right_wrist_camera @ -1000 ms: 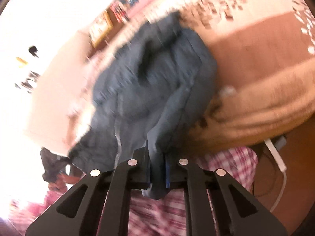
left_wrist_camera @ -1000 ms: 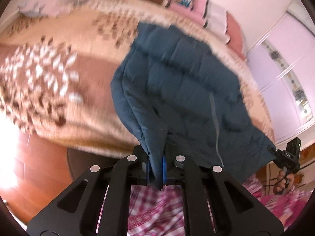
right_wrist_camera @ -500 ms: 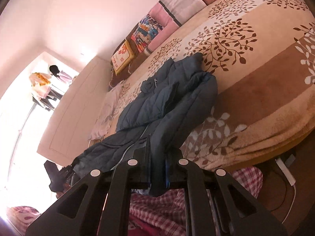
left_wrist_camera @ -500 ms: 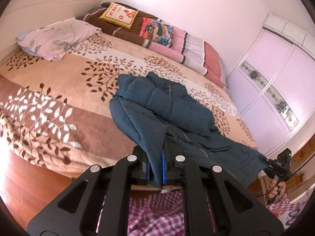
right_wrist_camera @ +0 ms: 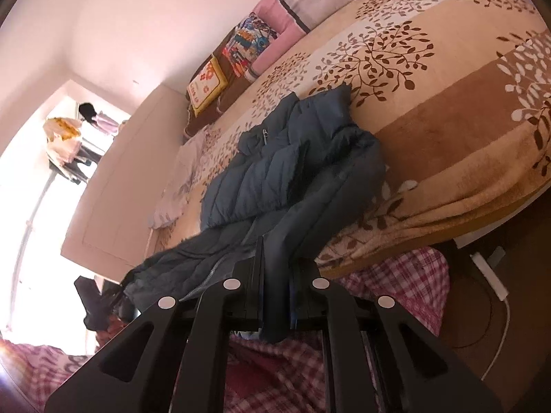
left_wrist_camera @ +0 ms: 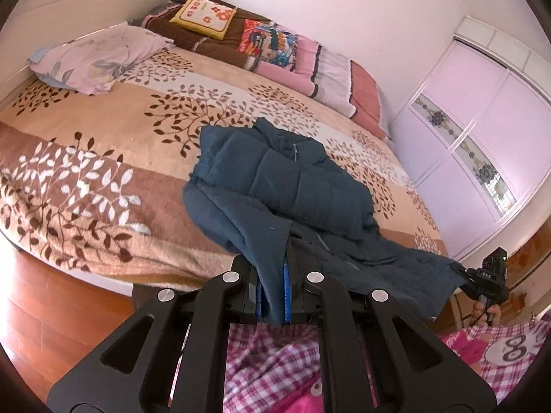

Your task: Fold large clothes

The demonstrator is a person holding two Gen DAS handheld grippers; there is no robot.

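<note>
The blue puffer jacket is draped over the near edge of the bed, collar end lying on the blanket toward 12 o'clock, hem end pulled off the mattress toward the person.

In the left wrist view, the left claw is pressed together on one corner of the hem, fabric pinched right between the blue pads. Off at 4 o'clock the right claw can be seen clamped on the other hem corner, and the hem is strung between the two. In the right wrist view the same kind of pinch is shown from behind, a fold of jacket squeezed between the closed fingers.

By the look of it, the hem is being lifted so the bottom half can be laid over the top half. To get that done well, both corners should probably be kept level and the hem kept taut, so no sag forms in the middle. The puffy fill will likely spring back, so the fold should be set down flat before the pinches are let go. One panel already looks bunched near the zip; that could be smoothed first.
</note>
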